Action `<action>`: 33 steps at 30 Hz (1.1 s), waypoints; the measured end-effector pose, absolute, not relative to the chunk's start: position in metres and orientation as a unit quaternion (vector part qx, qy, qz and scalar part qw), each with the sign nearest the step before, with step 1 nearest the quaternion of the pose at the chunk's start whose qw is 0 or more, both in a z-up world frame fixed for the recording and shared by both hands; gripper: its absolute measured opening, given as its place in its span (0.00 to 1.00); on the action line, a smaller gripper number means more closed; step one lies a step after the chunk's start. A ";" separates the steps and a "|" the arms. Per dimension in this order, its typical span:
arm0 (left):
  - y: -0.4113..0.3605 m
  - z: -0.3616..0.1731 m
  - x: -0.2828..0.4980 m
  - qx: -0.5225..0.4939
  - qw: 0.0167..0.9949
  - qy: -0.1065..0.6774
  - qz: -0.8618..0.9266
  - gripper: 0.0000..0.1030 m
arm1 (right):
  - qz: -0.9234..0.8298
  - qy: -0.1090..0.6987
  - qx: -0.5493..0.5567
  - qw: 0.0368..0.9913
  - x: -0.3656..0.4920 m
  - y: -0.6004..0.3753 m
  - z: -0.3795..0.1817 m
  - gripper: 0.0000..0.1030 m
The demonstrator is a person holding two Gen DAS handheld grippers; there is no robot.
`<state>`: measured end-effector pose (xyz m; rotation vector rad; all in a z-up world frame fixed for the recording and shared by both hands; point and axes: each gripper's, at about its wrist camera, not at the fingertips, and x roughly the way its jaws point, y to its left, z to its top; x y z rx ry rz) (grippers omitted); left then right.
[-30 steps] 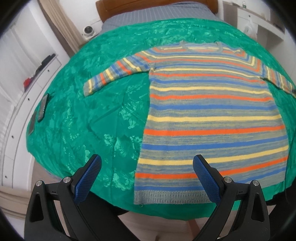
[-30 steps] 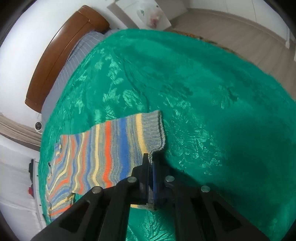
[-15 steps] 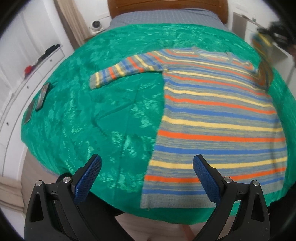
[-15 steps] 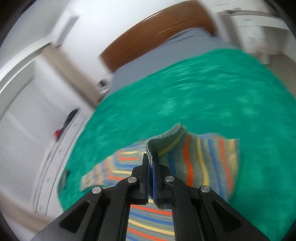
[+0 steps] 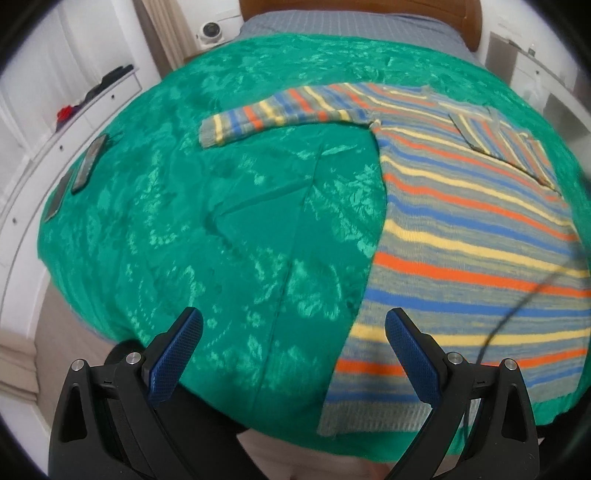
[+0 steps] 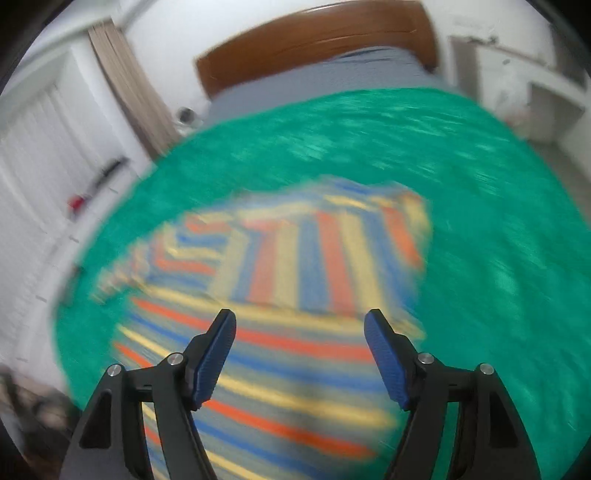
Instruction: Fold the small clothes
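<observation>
Our striped sweater (image 5: 461, 236) lies flat on the green bedspread (image 5: 207, 221), one sleeve (image 5: 506, 144) folded across its chest. The right gripper (image 6: 299, 354) has just spread its fingers, empty. The left gripper (image 5: 293, 354) hovers apart; we should pinch the outstretched sleeve (image 5: 273, 120) at its cuff.

The left wrist camera looked steeply down from above the near edge of the bed with its shiny green patterned bedspread (image 5: 236, 206), facing the brown wooden headboard (image 5: 472, 22), with the striped knitted sweater (image 5: 461, 229) filling its right side. The right wrist camera, blurred, faced the same headboard from close above the sweater's body. Both views shared the sweater, bedspread, headboard and the white cabinets (image 6: 33, 155) at left.
</observation>
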<state>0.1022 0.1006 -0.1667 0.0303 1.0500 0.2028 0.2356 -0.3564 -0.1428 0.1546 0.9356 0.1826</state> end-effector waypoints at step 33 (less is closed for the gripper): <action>0.134 -0.238 0.158 -0.003 0.916 0.395 0.064 1.00 | -0.090 0.403 0.080 0.907 0.163 -0.478 -0.237 0.95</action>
